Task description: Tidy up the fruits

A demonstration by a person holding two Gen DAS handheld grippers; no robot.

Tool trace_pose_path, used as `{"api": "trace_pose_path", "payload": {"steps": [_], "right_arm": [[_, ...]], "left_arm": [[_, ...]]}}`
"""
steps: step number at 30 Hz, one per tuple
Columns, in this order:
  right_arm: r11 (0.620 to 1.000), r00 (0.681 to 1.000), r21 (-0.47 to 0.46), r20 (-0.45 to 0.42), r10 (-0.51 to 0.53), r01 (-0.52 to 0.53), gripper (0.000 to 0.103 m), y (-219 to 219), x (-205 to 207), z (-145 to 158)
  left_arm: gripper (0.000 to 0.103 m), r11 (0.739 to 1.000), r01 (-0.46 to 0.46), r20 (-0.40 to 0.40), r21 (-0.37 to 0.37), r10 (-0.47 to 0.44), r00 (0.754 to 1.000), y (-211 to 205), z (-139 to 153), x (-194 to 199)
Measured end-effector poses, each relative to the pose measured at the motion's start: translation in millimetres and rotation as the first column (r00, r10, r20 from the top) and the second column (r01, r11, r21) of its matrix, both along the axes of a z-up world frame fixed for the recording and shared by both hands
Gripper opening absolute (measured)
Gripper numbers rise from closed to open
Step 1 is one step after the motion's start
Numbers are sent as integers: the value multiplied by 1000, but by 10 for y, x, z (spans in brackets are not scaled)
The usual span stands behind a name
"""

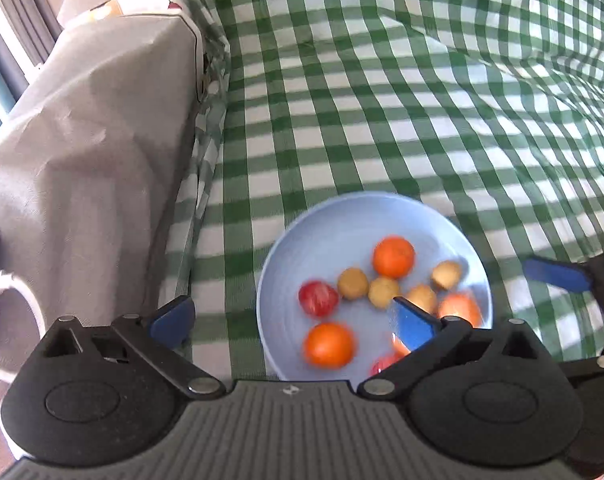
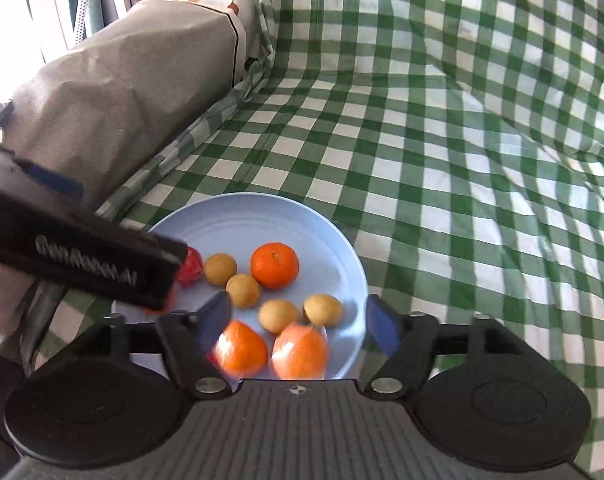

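Left wrist view: your left claw point(image 1: 294, 320) spread wide above the blue plate point(image 1: 326, 220) holding the fruits point(image 1: 393, 257) on green-checked cloth point(image 1: 382, 100); right wrist view: your right claw point(image 2: 298, 322) spread, pinching nothing, over the plate's near rim.

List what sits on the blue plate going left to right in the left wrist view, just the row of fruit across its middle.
Red round fruit → small tan round fruit → second tan fruit → third tan fruit → fourth tan fruit, all on the pale blue round plate.
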State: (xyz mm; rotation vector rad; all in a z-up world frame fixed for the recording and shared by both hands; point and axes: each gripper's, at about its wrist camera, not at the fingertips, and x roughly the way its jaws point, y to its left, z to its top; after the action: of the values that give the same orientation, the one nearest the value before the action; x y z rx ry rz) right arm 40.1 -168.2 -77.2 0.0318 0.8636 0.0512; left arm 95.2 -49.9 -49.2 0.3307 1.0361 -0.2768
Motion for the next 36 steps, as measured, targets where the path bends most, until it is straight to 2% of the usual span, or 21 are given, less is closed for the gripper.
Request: {"api": "trace_pose_path", "payload": {"steps": [4,7,15,25,28,33,36], "right_arm": [[1000,1000,-7,15,-25,26,94,60,-341,166],[999,998,-3,35,-52,52,100,156,-628,308],[994,987,-46,129,-91,98,102,450,-1295,570],[986,971,-49,187,-146,158,102,482,-1538,749],[988,969,-57,208,-132,147,102,526,-1614,782],[987,963,-63,239,-127,146,102,565,-1713,817],[987,961,-51,243,-135,152,102,560,-1748,832]], "left_arm": [[102,1000,-23,-46,-5,22,999,100,125,-236],[102,999,-39,-46,-8,38,998,209,218,-461],[103,998,-62,-2,-17,62,998,449,414,-992],[103,997,-73,76,-4,73,994,526,625,-1298],[103,996,-84,90,-5,84,992,542,640,-1346],[103,993,-105,125,56,97,987,528,621,-1439],[103,994,-107,114,39,102,988,543,621,-1485]]}}
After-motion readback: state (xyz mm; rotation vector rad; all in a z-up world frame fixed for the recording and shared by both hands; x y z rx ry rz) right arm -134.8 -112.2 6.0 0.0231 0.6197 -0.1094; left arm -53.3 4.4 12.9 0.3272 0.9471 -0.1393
